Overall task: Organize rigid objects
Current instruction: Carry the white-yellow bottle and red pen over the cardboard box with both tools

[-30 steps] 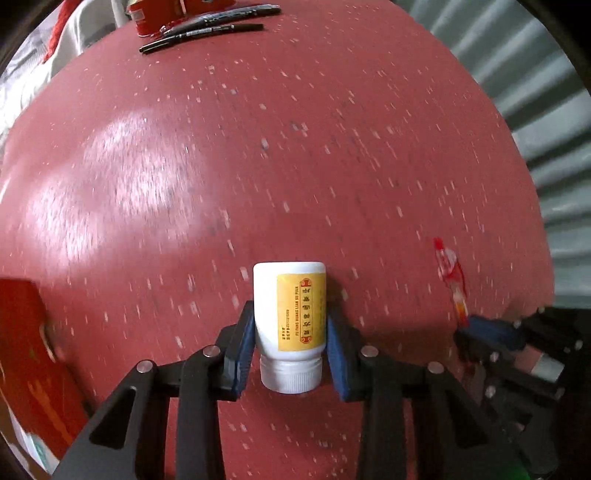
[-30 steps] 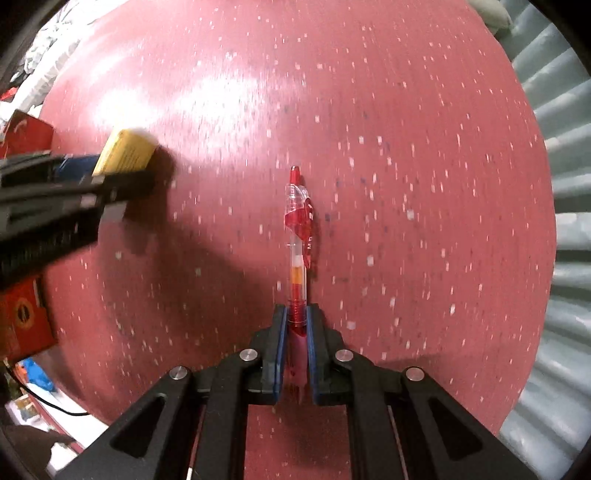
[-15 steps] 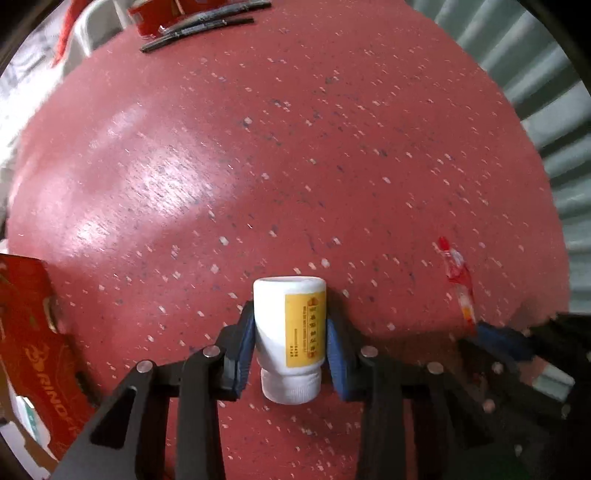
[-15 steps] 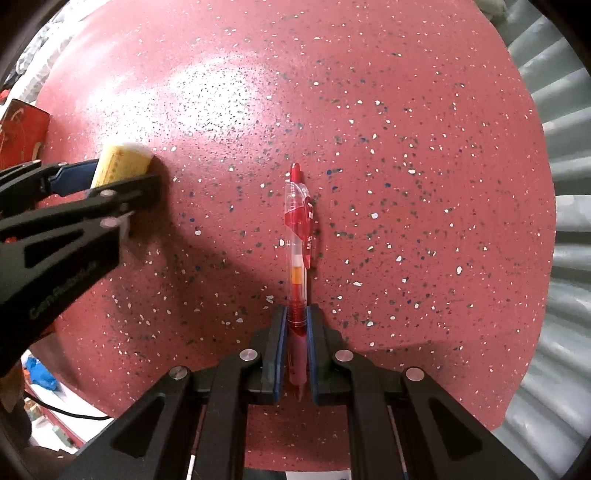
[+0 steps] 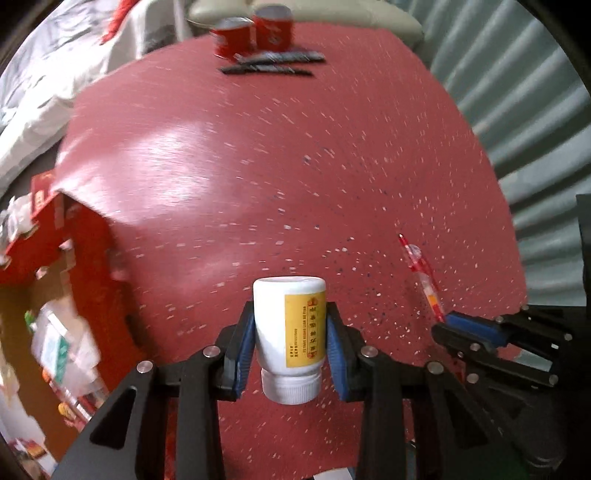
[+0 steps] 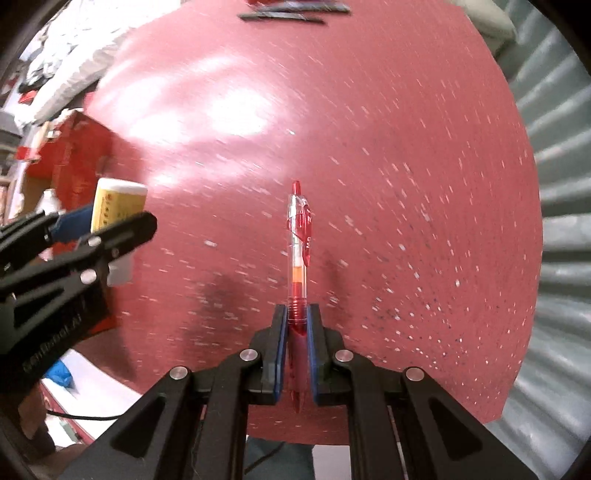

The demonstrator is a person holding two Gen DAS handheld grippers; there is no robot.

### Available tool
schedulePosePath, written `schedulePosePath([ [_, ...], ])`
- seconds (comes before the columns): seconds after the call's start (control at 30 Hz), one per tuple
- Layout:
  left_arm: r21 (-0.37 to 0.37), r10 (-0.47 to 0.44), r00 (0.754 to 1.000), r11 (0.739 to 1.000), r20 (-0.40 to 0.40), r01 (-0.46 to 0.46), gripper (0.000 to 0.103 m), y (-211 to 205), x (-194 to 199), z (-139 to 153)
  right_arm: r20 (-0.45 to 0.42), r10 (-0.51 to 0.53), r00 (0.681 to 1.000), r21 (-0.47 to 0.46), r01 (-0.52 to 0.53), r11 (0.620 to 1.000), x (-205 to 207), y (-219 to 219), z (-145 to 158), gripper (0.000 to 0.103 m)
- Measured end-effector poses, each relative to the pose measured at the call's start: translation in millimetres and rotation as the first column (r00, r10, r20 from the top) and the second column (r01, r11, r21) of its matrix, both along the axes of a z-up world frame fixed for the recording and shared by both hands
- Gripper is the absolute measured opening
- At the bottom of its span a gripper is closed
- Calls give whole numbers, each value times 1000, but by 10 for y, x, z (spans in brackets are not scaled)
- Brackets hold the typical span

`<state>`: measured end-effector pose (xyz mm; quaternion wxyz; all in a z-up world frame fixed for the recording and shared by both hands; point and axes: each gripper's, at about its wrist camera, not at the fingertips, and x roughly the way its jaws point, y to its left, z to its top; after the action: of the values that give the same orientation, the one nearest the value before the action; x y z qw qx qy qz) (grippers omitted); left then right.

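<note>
A white pill bottle point(image 5: 288, 328) with a yellow label hangs cap-down above the red speckled table point(image 5: 258, 166), with my left gripper point(image 5: 290, 343) shut on its sides. My right gripper point(image 6: 296, 332) is shut on the lower end of a red clear-barrelled pen point(image 6: 298, 243), which points away along the fingers. In the left wrist view the right gripper point(image 5: 472, 328) and the pen point(image 5: 421, 273) show at the right. The right wrist view has the left gripper point(image 6: 74, 243) and the bottle point(image 6: 116, 206) at its left.
Two red cans point(image 5: 255, 35) and several dark pens point(image 5: 273, 64) lie at the table's far edge. An open red cardboard box point(image 5: 55, 280) with packets inside stands beyond the table's left edge. A corrugated grey wall point(image 5: 524, 122) runs along the right; rumpled white cloth point(image 5: 44, 92) lies far left.
Both grippers have risen with the bottle and the pen still held; the table looks farther below, and the cans, the far pens and the red box have come into view.
</note>
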<state>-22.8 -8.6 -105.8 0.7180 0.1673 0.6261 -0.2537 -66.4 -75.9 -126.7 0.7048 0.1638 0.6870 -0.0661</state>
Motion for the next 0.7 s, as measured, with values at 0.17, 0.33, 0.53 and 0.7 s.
schedulePosePath([
  [0.17, -39, 105, 994, 994, 39, -103, 38, 481, 121, 321, 69, 64, 996, 11, -65, 998, 209, 308, 364, 11],
  [0.33, -61, 227, 972, 973, 67, -223, 38, 1133, 323, 527, 126, 141, 982, 24, -145, 989, 388, 683, 610, 11],
  [0.53, -62, 386, 916, 922, 104, -382, 38, 1904, 421, 726, 182, 271, 945, 29, -281, 959, 694, 1283, 801, 11],
  [0.7, -40, 503, 857, 864, 113, -502, 38, 2507, 403, 709, 205, 396, 895, 33, -411, 911, 902, 1856, 829, 11],
])
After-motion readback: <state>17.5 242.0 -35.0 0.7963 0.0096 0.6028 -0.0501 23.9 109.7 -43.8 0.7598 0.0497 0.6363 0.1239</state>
